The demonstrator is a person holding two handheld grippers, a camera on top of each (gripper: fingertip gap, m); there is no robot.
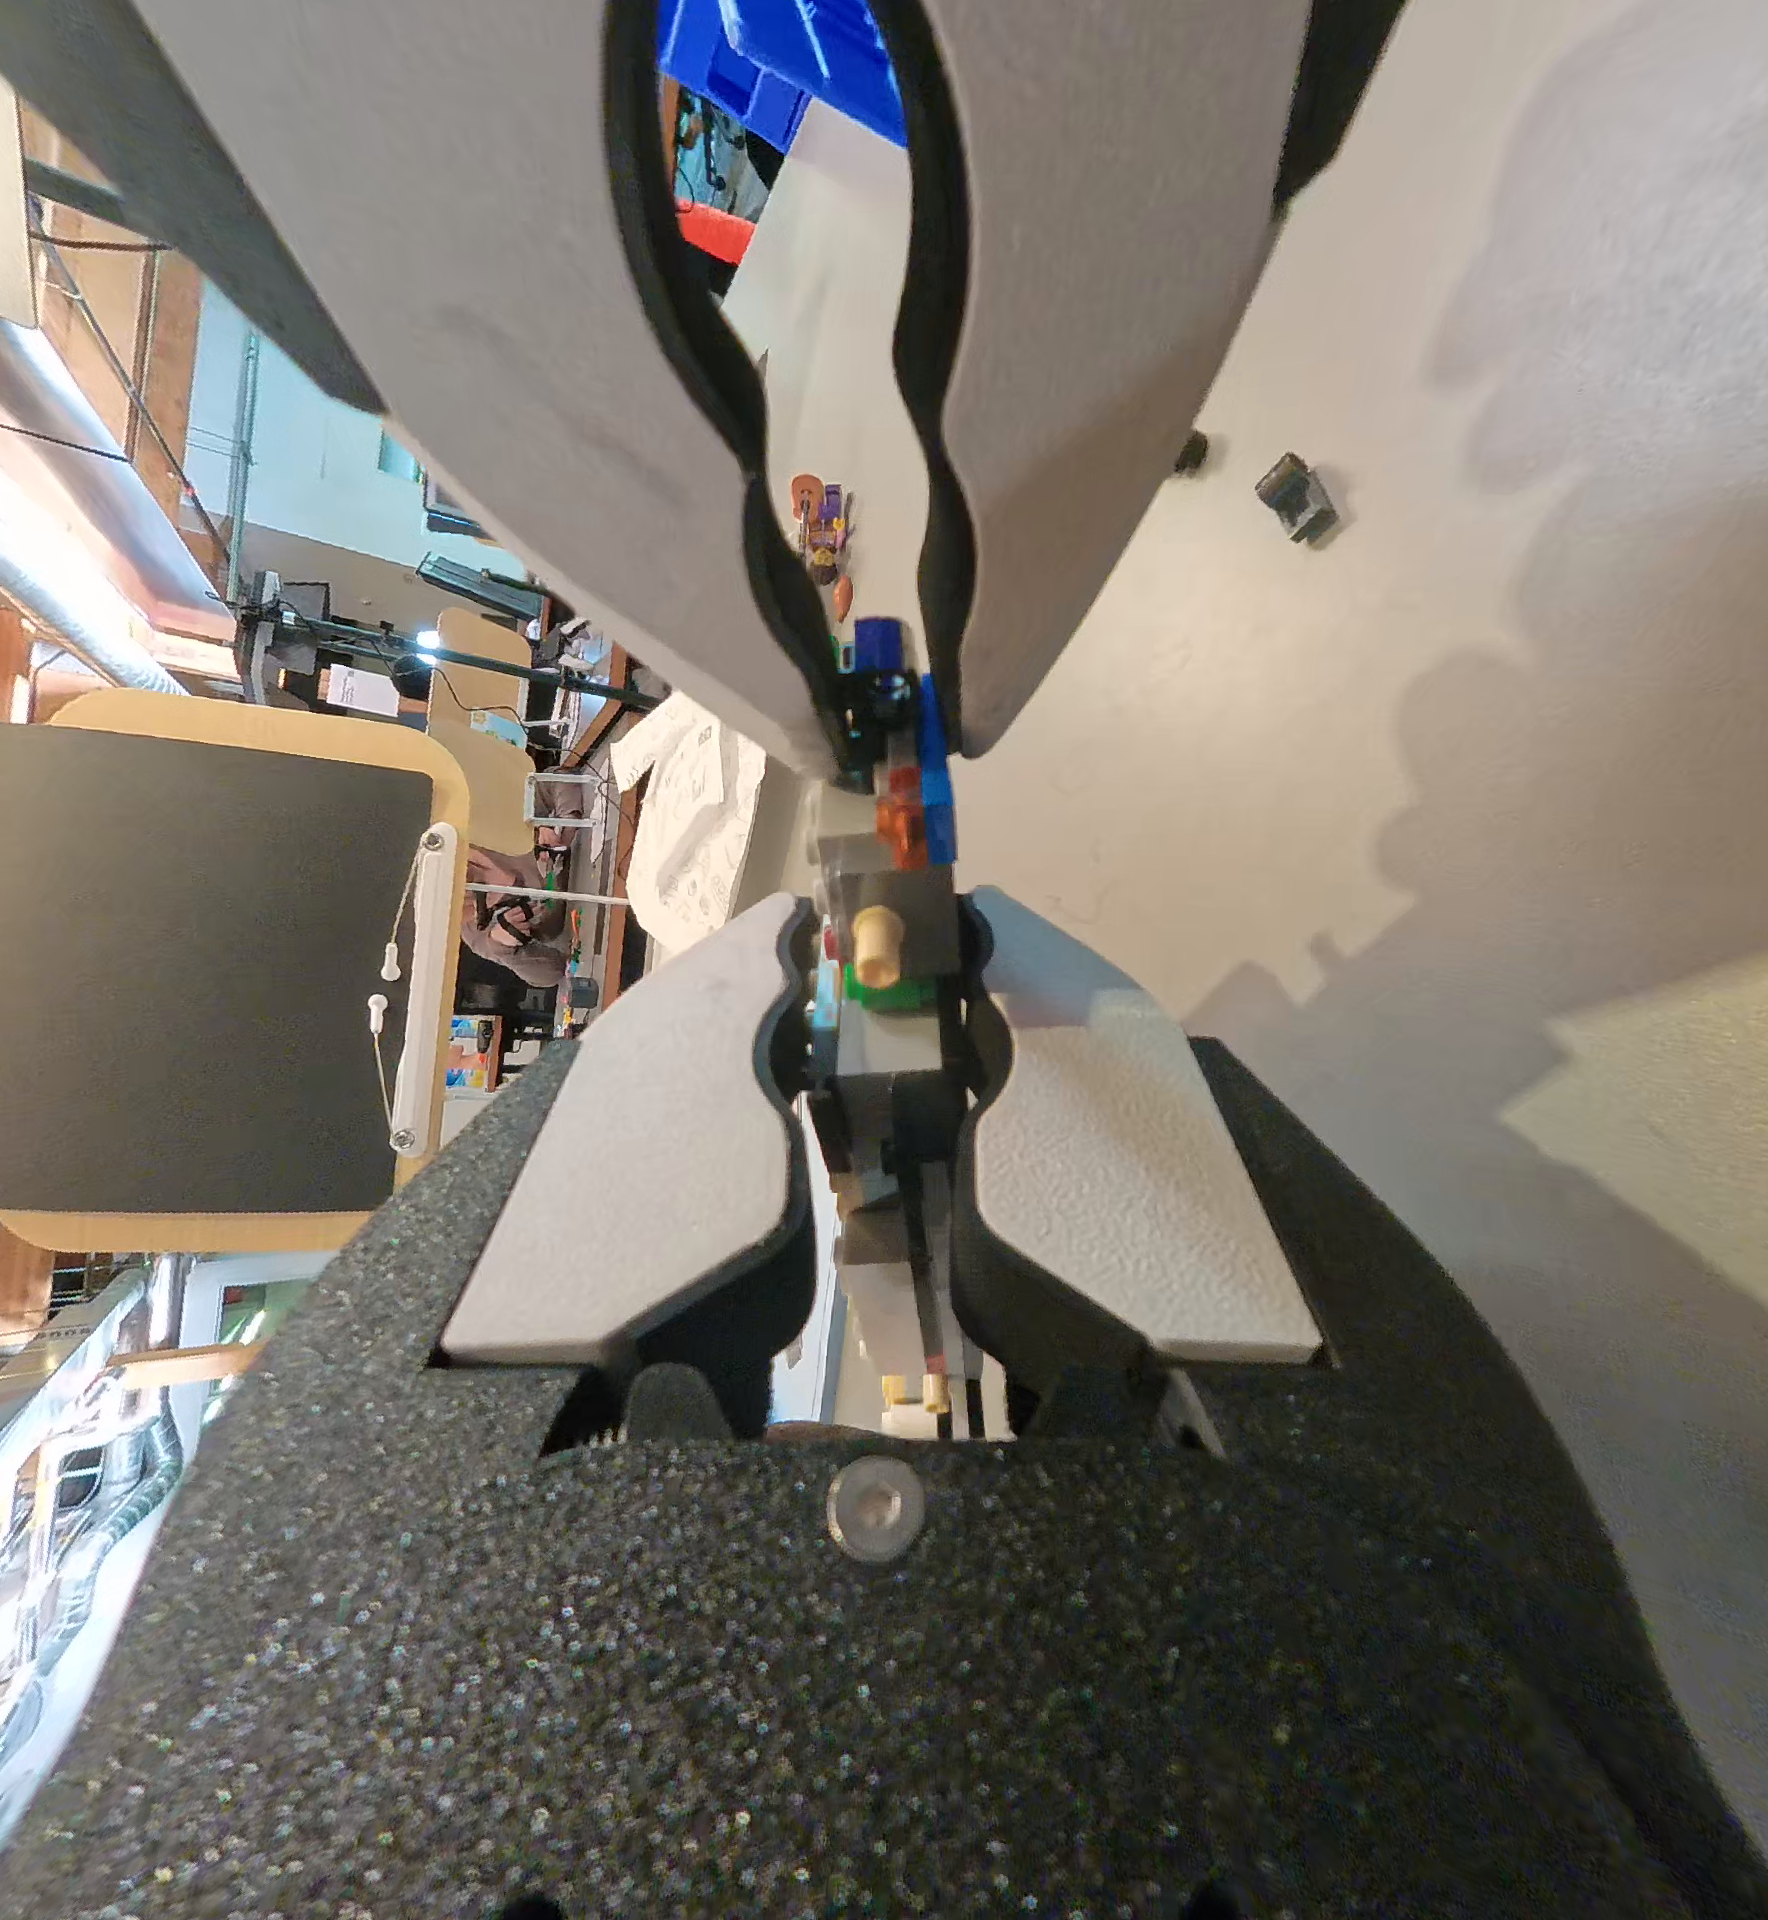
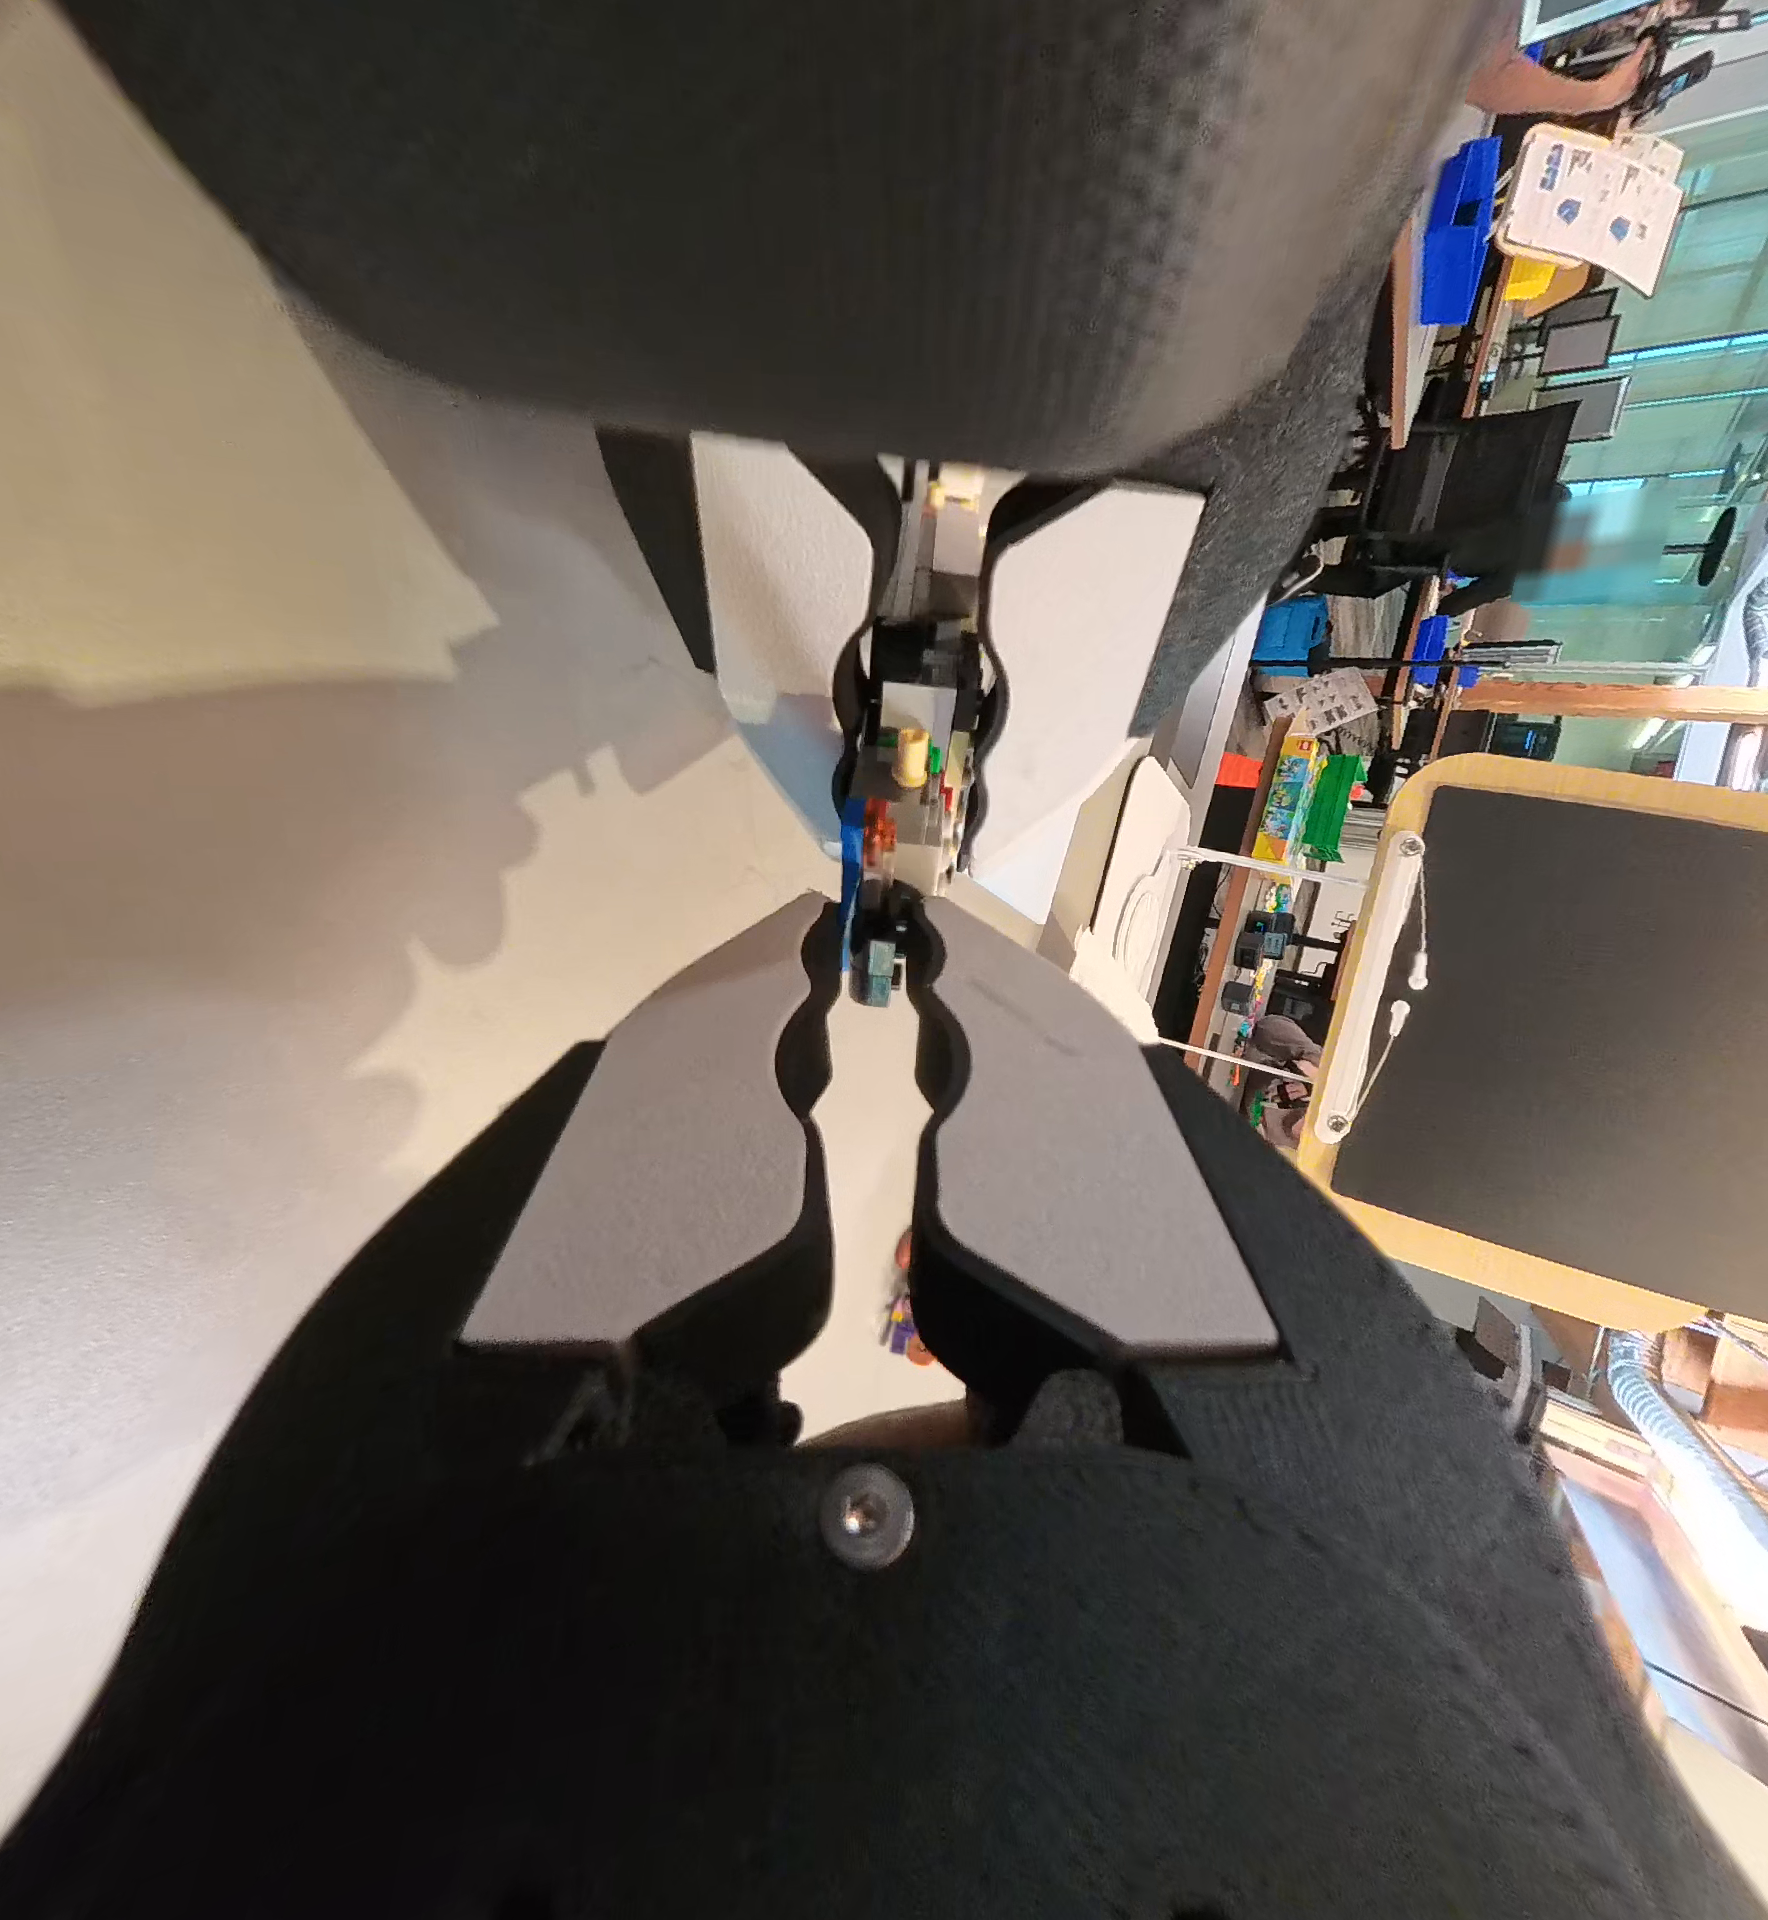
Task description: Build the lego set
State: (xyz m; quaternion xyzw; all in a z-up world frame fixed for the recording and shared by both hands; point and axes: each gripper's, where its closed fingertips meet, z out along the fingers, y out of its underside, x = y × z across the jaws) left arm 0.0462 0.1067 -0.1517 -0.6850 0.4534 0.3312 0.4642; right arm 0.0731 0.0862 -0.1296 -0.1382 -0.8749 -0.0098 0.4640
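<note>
Brick model point(image 1: 895, 997) | hanging above the white table point(image 1: 1482, 727), spanned between both tools | your left gripper point(image 1: 885, 925) is clamping its grey body | your right gripper point(image 2: 875, 940) is pinching the blue-and-black end, bracing it from both sides | minifigure point(image 1: 824, 530) is lying on the table beyond.

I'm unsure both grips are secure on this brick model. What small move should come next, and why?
Probably hold steady and press the ends gently together: the left gripper clamps the grey brick model, while the right gripper pinches only its blue-and-black end.
</note>
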